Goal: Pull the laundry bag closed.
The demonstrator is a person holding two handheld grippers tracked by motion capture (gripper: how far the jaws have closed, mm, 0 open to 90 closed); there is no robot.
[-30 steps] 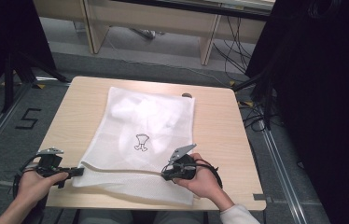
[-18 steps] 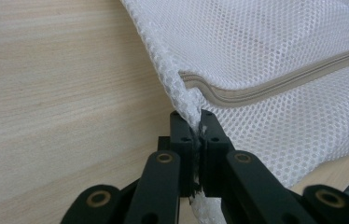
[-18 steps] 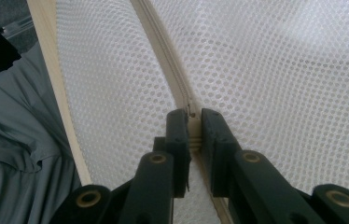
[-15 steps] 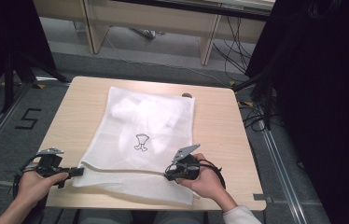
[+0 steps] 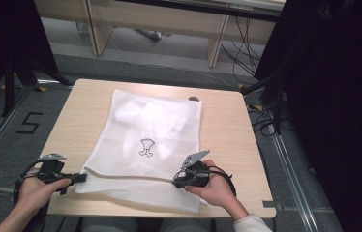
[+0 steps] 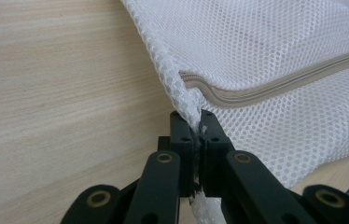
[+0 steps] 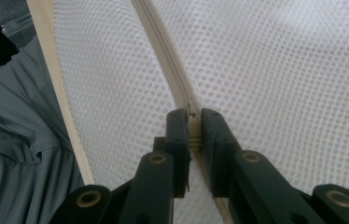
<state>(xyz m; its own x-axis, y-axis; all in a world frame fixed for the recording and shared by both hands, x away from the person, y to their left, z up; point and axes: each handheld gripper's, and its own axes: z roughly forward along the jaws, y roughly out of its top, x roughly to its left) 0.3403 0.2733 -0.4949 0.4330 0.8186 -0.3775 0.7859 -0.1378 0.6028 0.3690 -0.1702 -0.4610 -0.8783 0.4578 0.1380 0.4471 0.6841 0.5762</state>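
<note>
Right gripper view: jaws hide zipper (image 7: pixel 172 79) pull on mesh bag (image 7: pixel 280 70).

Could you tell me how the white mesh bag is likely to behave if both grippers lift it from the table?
The mesh bag would probably sag: its fabric bunches where the left gripper pinches its edge. It looks light, being thin open netting. The zipper, clamped by the right gripper, may hold straighter.

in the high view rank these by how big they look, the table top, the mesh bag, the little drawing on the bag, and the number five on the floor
1. Table top
2. Mesh bag
3. Number five on the floor
4. Drawing on the bag

The last two look close; the five sits farther from the camera, so that order is unsure.
</note>
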